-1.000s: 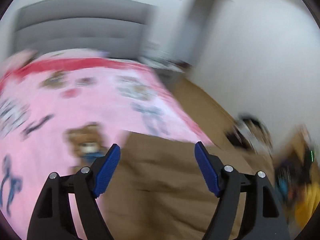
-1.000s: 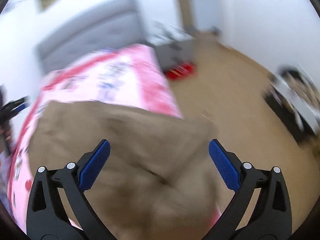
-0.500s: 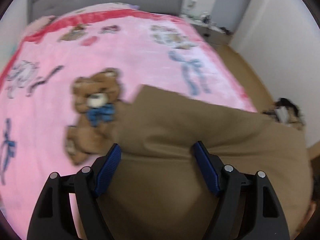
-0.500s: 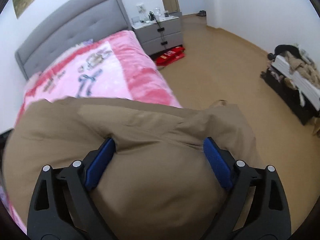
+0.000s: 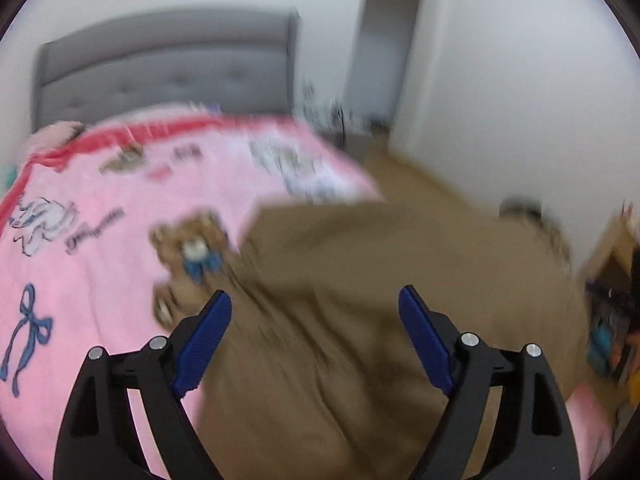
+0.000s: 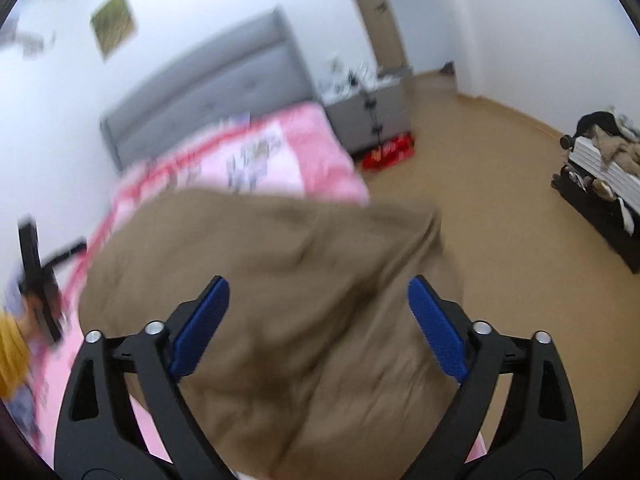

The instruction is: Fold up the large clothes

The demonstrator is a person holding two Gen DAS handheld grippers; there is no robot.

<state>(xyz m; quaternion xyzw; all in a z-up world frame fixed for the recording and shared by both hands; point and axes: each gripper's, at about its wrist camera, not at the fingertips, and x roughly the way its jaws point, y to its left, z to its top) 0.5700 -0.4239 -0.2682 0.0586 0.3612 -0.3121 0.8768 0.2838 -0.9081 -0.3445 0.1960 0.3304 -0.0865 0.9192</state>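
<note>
A large brown garment (image 5: pixel 384 288) lies spread on the near right part of the pink printed bedspread (image 5: pixel 92 240). It also shows in the right wrist view (image 6: pixel 280 280), reaching the bed's right edge. My left gripper (image 5: pixel 314 316) is open and empty above the garment's left part. My right gripper (image 6: pixel 318 304) is open and empty above the garment. Both views are blurred.
A grey headboard (image 5: pixel 168 76) stands at the back. A grey nightstand (image 6: pixel 366 108) with red items (image 6: pixel 388 154) on the floor is right of the bed. Wooden floor (image 6: pixel 500 216) lies to the right, with a dark rack of clothes (image 6: pixel 600 176) by the wall.
Both grippers have lifted away from the brown garment, where their fingers sat against a fold half a second ago. They are open and empty above it now.
</note>
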